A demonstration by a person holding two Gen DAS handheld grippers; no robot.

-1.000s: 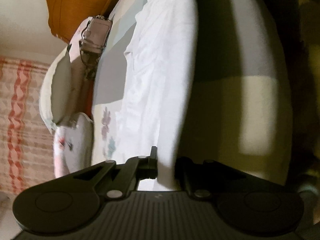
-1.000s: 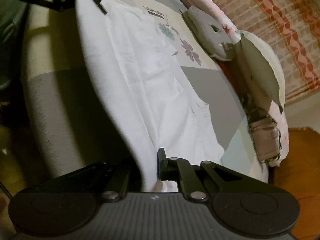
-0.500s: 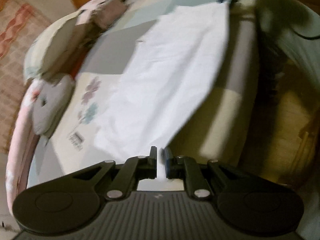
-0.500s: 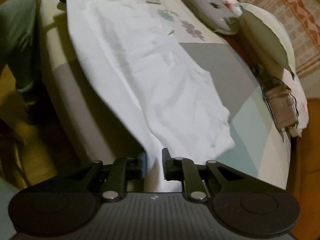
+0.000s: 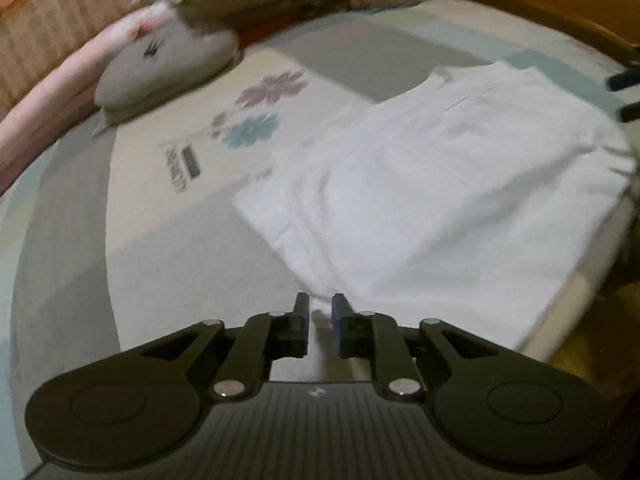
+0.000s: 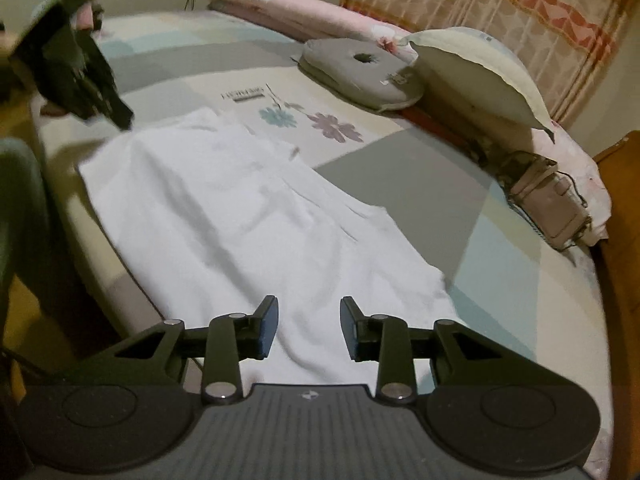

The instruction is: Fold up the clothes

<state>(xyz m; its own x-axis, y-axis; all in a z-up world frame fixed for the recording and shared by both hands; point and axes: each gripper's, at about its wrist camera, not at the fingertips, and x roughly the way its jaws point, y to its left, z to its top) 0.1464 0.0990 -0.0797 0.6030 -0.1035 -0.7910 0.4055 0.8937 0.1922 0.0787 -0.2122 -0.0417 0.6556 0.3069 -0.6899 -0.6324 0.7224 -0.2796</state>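
A white garment (image 5: 440, 200) (image 6: 248, 216) lies spread flat on the bed (image 5: 180, 260) (image 6: 400, 168), along its near edge. My left gripper (image 5: 320, 304) hovers at the garment's near corner. Its jaws are opening, a narrow gap shows between the pads, and no cloth is pinched. In the right wrist view the left gripper (image 6: 120, 118) hangs over the garment's far corner. My right gripper (image 6: 308, 308) is above the other end of the garment, jaws opening wide, nothing between them. The right gripper's fingertips (image 5: 624, 96) show at the edge of the left wrist view.
A grey pillow (image 6: 360, 72) (image 5: 168, 64), a cream pillow (image 6: 472, 76) and a small bag (image 6: 552, 204) lie along the bed's far side. A patterned curtain (image 6: 500, 8) hangs behind. A wooden bed frame (image 6: 620, 240) borders one end. A person's green trouser leg (image 6: 20, 200) stands by the bed.
Both grippers were shut on the garment's edge, holding it up. Now the garment lies flat on the bed, both have let go, and the left one has swung and rolled.
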